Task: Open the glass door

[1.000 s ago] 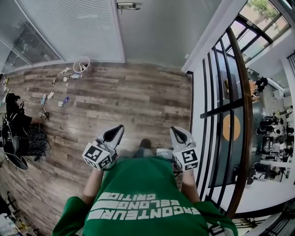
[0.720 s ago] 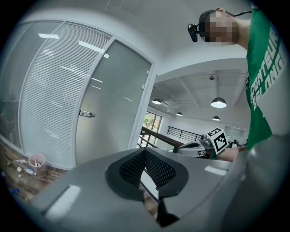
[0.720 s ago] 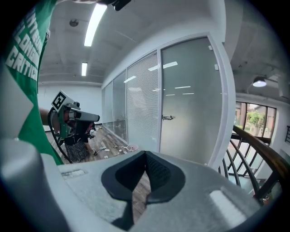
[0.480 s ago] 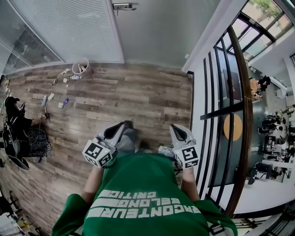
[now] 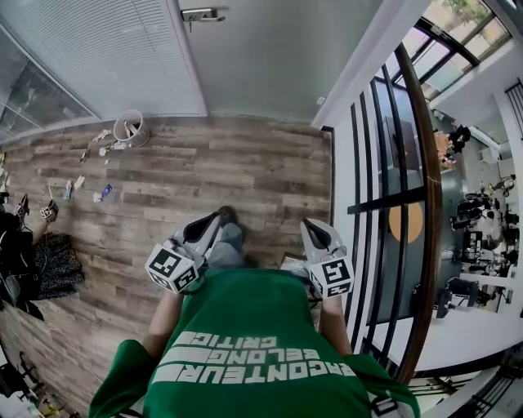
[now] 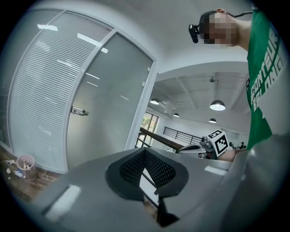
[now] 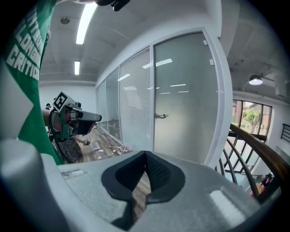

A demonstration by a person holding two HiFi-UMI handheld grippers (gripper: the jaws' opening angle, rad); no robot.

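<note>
Floor (image 5: 204,171) of wood planks fills the middle of the head view, open between the person and the far wall. Along the top edge stands the glass door (image 5: 278,57), frosted and in line with the wall, its left edge meeting a blind-covered panel (image 5: 106,57) at upper left. A dark railing (image 5: 418,163) bounds the right side. Low in the centre, the left gripper (image 5: 214,219) and right gripper (image 5: 310,229) point toward the door, well apart from it, each with jaws closed together on nothing. A small bin (image 5: 128,127) sits by the wall at upper left, scattered litter (image 5: 102,193) near it. The door's handle (image 5: 200,14) is at the top edge
</note>
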